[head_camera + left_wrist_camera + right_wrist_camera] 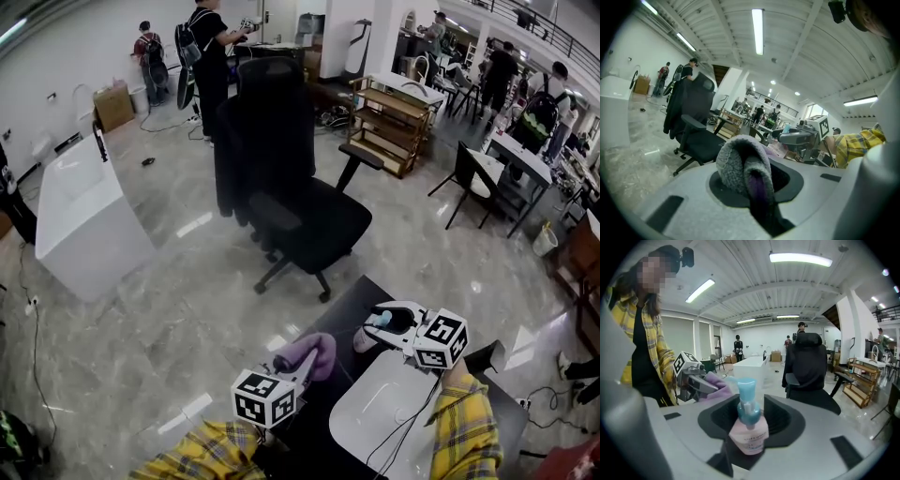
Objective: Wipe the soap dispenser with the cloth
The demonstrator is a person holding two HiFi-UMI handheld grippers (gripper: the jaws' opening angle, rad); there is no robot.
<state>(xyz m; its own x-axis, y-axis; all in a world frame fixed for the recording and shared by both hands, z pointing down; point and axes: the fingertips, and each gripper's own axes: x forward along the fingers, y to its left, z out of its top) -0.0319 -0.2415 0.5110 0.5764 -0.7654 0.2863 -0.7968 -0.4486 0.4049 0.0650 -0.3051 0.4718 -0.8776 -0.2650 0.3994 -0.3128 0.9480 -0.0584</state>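
The cloth (314,354) was held in the left gripper (298,364), just left of the soap dispenser (366,339), which was gripped by the right gripper (378,330) over the table (319,422); an office chair (291,187) was set farther off.

Premises: large open-plan lab or workshop hall. Evidence: polished stone floor (187,309), black office chair (291,187), wooden shelving rack (389,127), work desks (520,159), ceiling strip lights (758,30), mezzanine railing (548,33), several people (208,47) standing about.
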